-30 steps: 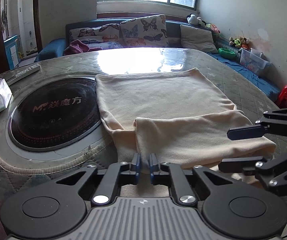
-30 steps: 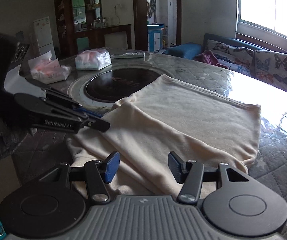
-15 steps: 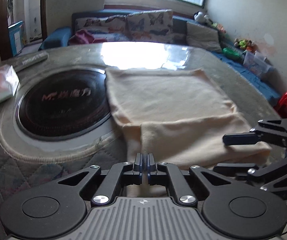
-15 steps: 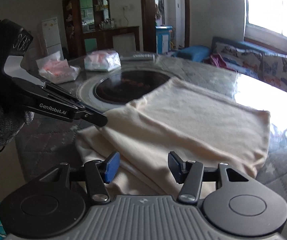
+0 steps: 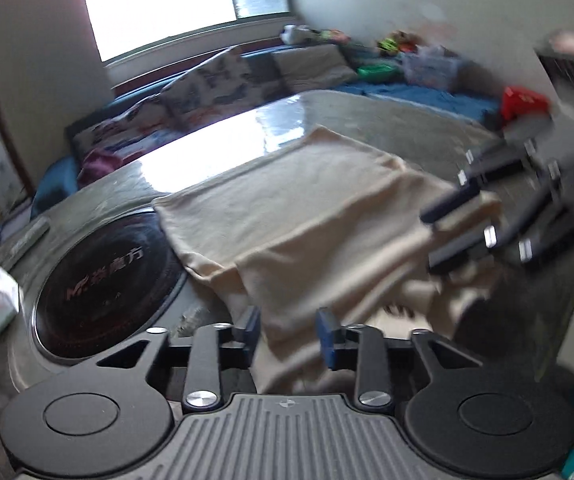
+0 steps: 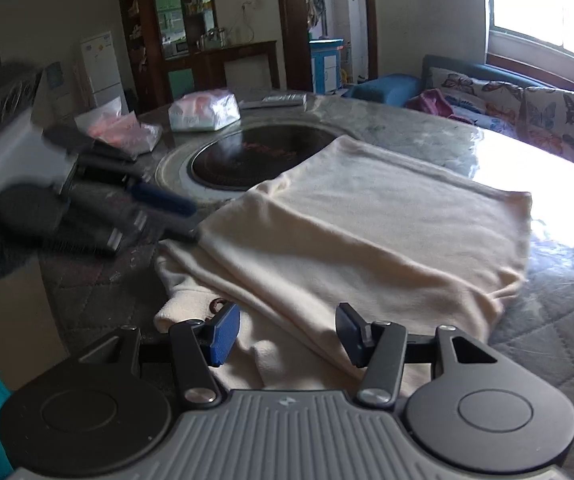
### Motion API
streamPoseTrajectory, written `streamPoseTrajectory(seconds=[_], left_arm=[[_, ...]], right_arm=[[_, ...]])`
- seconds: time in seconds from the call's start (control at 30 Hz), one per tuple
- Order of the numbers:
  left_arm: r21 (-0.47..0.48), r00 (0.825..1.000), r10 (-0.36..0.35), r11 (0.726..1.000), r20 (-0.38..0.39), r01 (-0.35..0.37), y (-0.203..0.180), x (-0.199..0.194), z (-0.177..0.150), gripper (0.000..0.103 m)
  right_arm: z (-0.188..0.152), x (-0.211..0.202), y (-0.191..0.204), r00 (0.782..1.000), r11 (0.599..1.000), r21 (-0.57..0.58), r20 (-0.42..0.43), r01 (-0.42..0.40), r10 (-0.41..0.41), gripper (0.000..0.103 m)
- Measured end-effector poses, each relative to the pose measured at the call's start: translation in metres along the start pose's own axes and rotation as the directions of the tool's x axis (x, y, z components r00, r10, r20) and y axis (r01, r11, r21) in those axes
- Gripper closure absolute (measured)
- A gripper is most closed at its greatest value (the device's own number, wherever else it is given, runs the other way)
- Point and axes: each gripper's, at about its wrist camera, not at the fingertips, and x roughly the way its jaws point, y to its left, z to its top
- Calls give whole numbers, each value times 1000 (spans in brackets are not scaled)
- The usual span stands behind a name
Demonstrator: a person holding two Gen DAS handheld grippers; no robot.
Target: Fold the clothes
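The cream garment (image 6: 367,232) is lying partly folded on the table (image 6: 567,320), long axis running between both grippers; the left gripper (image 5: 289,330) and right gripper (image 6: 289,332) are both standing released, fingers straddling its near edge, neither nearer.

Printed in reddish letters on the black round cooktop (image 5: 103,284), left of the left gripper's jaws: "MF" followed by Chinese characters, partly blurred.
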Motion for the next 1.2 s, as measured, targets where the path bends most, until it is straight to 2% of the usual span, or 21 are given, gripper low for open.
streamPoseTrajectory(seconds=[0.17, 0.3, 0.43, 0.47, 0.53, 0.57, 0.63, 0.7, 0.73, 0.83, 0.93, 1.0, 1.1, 1.2], left_arm=[[116, 999, -35, 993, 4, 34, -19, -3, -16, 64], [165, 999, -33, 986, 16, 30, -29, 1, -22, 63], [242, 998, -7, 970, 68, -10, -42, 5, -24, 63], [258, 997, -5, 966, 81, -16, -45, 6, -25, 63], [279, 995, -7, 960, 103, -22, -48, 7, -25, 63], [283, 994, -10, 959, 111, -22, -49, 8, -25, 64], [278, 993, -23, 961, 117, -10, -49, 10, -24, 78], [267, 992, -37, 964, 122, 3, -48, 11, -21, 88], [250, 991, -43, 968, 126, 10, -46, 11, -18, 91], [182, 987, -63, 983, 145, 36, -34, 10, -6, 92], [116, 985, -80, 991, 154, 63, -19, 10, 7, 92], [78, 984, -92, 994, 155, 80, -10, 12, 15, 92], [40, 983, -104, 994, 153, 99, -2, 15, 20, 92], [22, 983, -102, 995, 150, 100, 2, 18, 20, 92]], right_arm=[[-11, 0, -11, 998, 1000, 22, -66, 4, -3, 49], [-11, -12, -9, 999, 1000, 8, -53, 5, -4, 49], [-16, -22, 0, 995, 994, -89, -65, 67, -73, 46], [-17, -24, 3, 994, 990, -113, -67, 83, -91, 41], [-20, -29, 7, 990, 980, -161, -69, 113, -126, 36], [-21, -32, 9, 987, 974, -185, -70, 128, -143, 35], [-24, -37, 14, 982, 960, -234, -70, 157, -177, 30], [-29, -38, 23, 977, 934, -308, -60, 178, -206, 29], [-32, -38, 27, 974, 920, -345, -54, 188, -220, 27], [-38, -33, 35, 970, 884, -422, -41, 202, -241, 25], [-38, -25, 38, 970, 874, -439, -23, 208, -243, 25], [-37, -20, 40, 970, 867, -450, -12, 213, -244, 28], [-31, -7, 36, 971, 876, -431, 8, 219, -238, 39], [-22, 3, 27, 973, 898, -382, 4, 216, -233, 60]])
